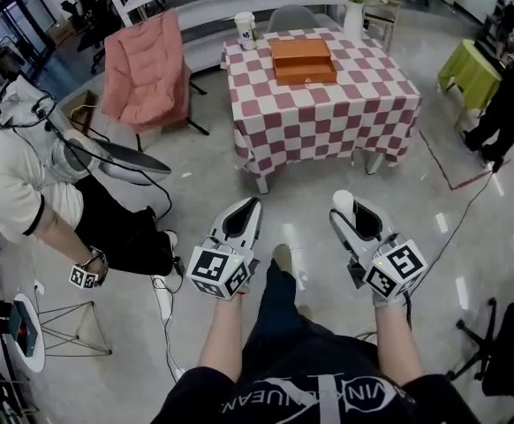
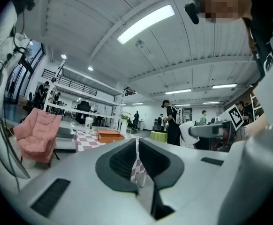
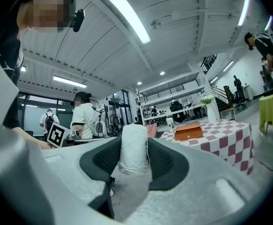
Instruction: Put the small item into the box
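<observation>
Gripping a small white roll (image 3: 134, 150) upright between the pads of the right claw (image 3: 134, 143), up in the air over the shiny floor (image 1: 469, 237), with the left claw (image 2: 137, 149) level beside it, pinched together on nothing. Farther ahead and well apart from both, facing the orange box (image 1: 303, 60) on the far half of the red-and-white checkered tabletop (image 1: 328, 122). Also seeing a white cup (image 1: 245, 27) at the tabletop's far left corner and a pink chair (image 1: 147, 69) just left of it.
</observation>
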`<action>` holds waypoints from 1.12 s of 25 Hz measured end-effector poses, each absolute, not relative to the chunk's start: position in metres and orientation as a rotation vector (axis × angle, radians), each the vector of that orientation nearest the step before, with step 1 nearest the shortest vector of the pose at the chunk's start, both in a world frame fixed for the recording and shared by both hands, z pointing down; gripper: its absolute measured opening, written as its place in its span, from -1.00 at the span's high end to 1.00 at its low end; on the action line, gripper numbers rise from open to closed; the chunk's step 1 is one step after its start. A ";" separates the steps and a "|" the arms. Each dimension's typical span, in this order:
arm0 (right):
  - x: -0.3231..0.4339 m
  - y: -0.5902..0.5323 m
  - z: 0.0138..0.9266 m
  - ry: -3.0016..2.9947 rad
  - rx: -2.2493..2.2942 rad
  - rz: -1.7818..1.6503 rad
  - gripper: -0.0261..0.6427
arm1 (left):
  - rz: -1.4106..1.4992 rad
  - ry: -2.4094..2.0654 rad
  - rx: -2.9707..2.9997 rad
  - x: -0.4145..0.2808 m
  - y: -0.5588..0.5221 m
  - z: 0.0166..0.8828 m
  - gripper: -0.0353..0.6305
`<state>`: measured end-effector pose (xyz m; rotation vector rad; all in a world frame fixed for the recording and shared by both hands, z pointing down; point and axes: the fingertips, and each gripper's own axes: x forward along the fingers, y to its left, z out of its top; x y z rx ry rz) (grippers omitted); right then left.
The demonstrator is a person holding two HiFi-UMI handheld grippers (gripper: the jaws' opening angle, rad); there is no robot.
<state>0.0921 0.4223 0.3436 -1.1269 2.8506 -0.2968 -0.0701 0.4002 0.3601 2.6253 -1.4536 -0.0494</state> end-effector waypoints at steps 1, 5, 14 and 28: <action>0.092 0.418 0.347 2.852 -1.129 -0.308 0.41 | -0.057 -1.455 2.615 -0.071 0.396 0.364 0.82; 0.092 0.397 0.356 2.829 -1.151 -0.360 0.41 | -0.061 -1.427 2.597 -0.071 0.376 0.379 0.82; 0.100 0.330 0.339 2.748 -1.174 -0.397 0.41 | -0.107 -1.403 2.620 -0.078 0.302 0.359 0.82; 0.097 0.227 0.342 2.714 -1.220 -0.420 0.41 | -0.106 -1.354 2.625 -0.083 0.191 0.360 0.82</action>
